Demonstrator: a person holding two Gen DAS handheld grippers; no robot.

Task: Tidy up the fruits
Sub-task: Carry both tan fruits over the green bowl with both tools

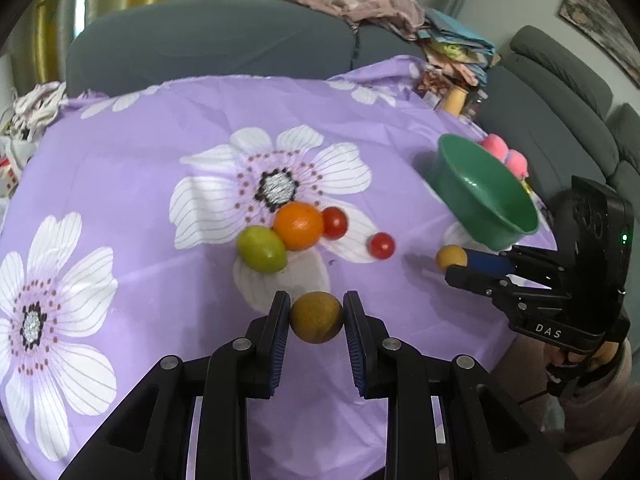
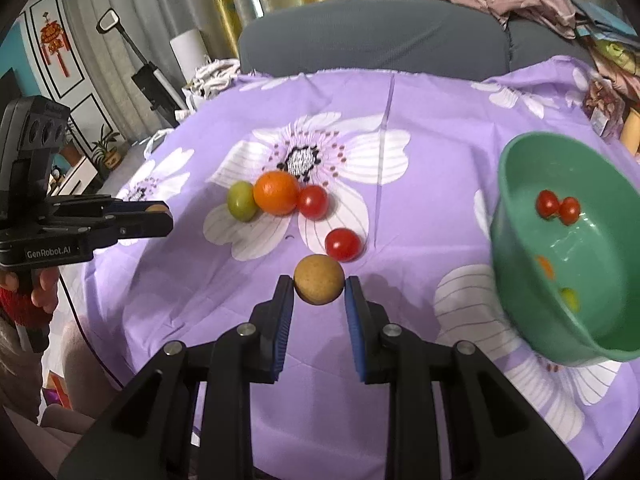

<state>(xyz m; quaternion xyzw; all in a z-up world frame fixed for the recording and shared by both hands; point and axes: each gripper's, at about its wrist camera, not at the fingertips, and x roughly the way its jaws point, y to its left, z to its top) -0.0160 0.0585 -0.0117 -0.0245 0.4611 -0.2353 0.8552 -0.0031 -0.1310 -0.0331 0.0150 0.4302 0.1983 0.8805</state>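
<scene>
My left gripper is shut on a round brown fruit above the purple flowered cloth. My right gripper is shut on a second brown fruit; it also shows in the left wrist view. On the cloth lie an orange, a green fruit and two cherry tomatoes. A green bowl stands tilted at the right, with two cherry tomatoes and small orange and yellow-green pieces inside.
A grey sofa runs behind the table, with piled clothes and papers on it. Pink round things lie behind the bowl. The table's near edge drops off below both grippers.
</scene>
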